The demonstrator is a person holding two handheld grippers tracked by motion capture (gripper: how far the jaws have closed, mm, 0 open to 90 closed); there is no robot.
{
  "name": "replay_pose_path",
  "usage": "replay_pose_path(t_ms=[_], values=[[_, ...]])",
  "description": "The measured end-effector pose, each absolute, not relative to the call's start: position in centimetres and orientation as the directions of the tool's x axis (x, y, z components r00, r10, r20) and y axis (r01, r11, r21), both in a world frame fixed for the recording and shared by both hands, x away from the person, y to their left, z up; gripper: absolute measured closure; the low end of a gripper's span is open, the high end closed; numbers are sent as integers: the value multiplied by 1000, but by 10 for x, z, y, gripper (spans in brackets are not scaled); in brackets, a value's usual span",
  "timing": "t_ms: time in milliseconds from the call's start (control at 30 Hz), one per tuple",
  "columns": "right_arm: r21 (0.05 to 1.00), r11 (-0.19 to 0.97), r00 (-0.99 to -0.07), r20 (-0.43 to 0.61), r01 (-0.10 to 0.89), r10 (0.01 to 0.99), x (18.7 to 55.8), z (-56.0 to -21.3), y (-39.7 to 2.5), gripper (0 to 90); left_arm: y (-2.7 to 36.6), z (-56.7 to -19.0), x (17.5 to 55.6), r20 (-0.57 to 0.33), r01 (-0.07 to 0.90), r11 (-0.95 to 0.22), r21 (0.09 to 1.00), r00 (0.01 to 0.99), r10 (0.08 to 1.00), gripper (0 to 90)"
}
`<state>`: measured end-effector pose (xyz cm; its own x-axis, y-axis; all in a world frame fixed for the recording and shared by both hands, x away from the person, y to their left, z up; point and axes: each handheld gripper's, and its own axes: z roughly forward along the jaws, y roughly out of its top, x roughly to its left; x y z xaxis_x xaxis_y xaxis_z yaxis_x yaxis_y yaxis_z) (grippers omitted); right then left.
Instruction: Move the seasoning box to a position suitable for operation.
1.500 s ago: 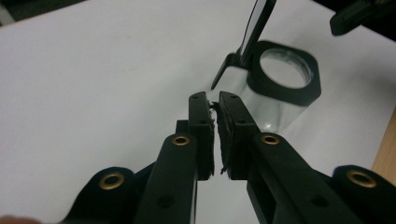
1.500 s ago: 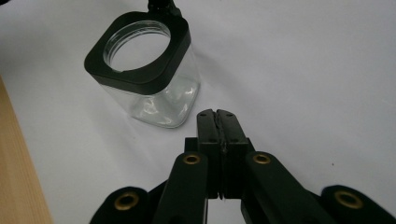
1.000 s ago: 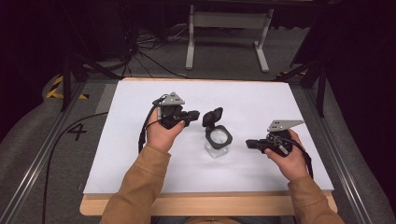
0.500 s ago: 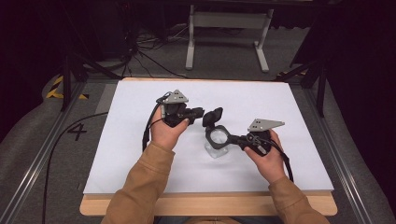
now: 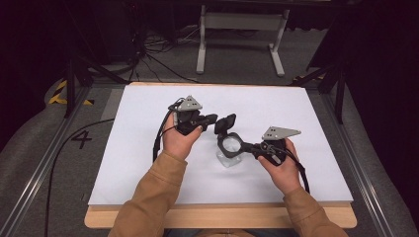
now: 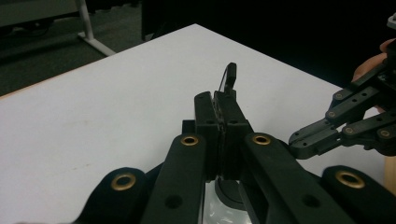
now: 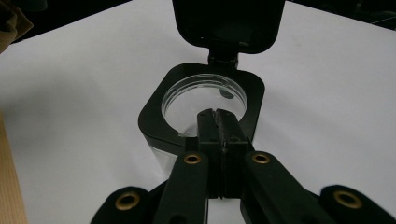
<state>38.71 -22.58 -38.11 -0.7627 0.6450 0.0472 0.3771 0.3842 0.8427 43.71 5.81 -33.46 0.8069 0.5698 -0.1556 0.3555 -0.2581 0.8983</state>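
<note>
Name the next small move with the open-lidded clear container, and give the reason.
Probably swing the lid down shut with the left gripper. The lid stands hinged open over the clear container, the left gripper is shut on it, and the right gripper clamps the black rim.

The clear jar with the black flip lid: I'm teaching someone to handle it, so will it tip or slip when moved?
The jar looks like thin clear plastic, so probably light and easily shoved. Its open lid stands hinged at one side, which may pull it off balance. The right gripper pinches the smooth black collar, a narrow hold that could slip.
</note>
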Motion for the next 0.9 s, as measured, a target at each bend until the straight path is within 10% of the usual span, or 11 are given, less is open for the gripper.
replay_pose_path(t_ms=[900], values=[[868, 225, -652, 140, 444, 745, 387, -368, -297, 900, 23, -346, 424, -172, 367, -516, 774, 906, 387, 868]])
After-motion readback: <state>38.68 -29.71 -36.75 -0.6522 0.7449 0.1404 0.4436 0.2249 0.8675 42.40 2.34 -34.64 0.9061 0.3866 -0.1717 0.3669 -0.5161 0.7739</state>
